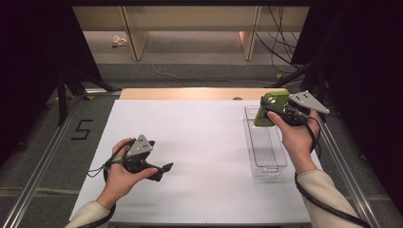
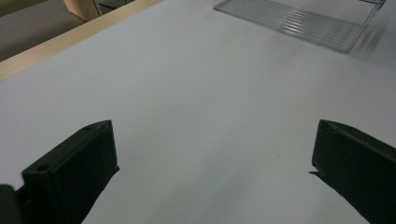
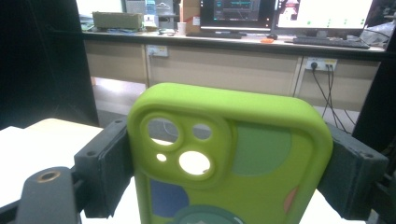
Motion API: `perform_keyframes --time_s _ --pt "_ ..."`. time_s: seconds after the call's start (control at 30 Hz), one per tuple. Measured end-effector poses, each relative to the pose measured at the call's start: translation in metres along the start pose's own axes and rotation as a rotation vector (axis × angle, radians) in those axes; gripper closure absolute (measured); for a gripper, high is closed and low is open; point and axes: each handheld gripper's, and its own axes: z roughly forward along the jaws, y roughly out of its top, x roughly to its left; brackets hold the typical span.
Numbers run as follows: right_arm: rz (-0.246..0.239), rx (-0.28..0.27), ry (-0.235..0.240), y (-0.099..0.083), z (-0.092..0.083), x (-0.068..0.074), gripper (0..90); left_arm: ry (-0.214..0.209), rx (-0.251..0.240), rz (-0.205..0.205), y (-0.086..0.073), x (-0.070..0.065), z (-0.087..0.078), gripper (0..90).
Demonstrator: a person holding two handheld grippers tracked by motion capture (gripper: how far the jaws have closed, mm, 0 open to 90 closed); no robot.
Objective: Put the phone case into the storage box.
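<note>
A: What's on the white table [image 1: 190,142]?

B: At the far right lies a long clear plastic tray [image 1: 266,147]. Above its far end the right gripper [image 1: 270,112] pinches a green phone case [image 1: 267,108] by its long edges, camera cutouts showing. At the near left the left gripper [image 1: 164,169] hovers low, jaws spread wide, holding nothing.

A: How should the case go down, do you think?

B: I'd turn it lengthwise with the tray, lower it flat between the side walls, and open the jaws only once it rests on the ribbed floor. The left gripper is well clear.
</note>
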Motion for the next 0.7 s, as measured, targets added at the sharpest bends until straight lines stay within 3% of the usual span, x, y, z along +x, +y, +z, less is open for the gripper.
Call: perform_keyframes --time_s 0.7 --pt "-0.001 0.011 -0.021 -0.0032 0.0070 -0.0062 16.7 0.003 0.002 0.003 0.0000 0.0002 0.0007 0.0"
